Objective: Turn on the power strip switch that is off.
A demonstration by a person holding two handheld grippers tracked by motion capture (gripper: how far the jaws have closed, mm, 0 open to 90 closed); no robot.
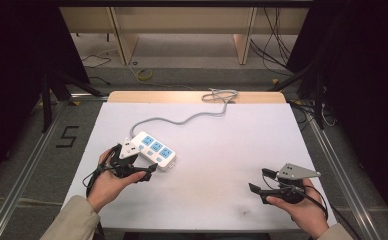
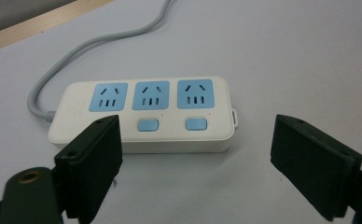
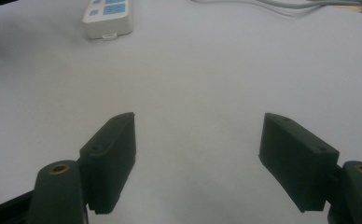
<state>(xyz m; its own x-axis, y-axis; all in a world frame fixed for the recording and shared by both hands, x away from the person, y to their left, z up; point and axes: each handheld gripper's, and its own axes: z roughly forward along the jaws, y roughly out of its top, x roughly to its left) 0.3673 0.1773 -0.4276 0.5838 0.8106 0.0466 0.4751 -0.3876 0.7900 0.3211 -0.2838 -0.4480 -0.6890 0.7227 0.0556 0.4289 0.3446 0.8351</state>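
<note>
A white power strip (image 1: 154, 148) with three blue sockets and blue switches lies left of centre on the white table top (image 1: 222, 145). Its grey cable (image 1: 182, 120) runs toward the far edge. My left gripper (image 1: 136, 160) is open just in front of the strip's near side, with nothing between its jaws. In the left gripper view the strip (image 2: 142, 114) lies straight ahead of the open left gripper (image 2: 194, 137). My right gripper (image 1: 261, 180) is open over bare table at the near right. The right gripper view has the open right gripper (image 3: 198, 122) low and the strip's end (image 3: 108, 16) far off.
The cable ends in a loose bundle (image 1: 221, 95) at the table's wooden far edge (image 1: 197, 97). A black "5" (image 1: 68, 136) is marked on the floor at left. Metal rails (image 1: 27, 165) run along both sides of the table. Dark stands and cables lie beyond.
</note>
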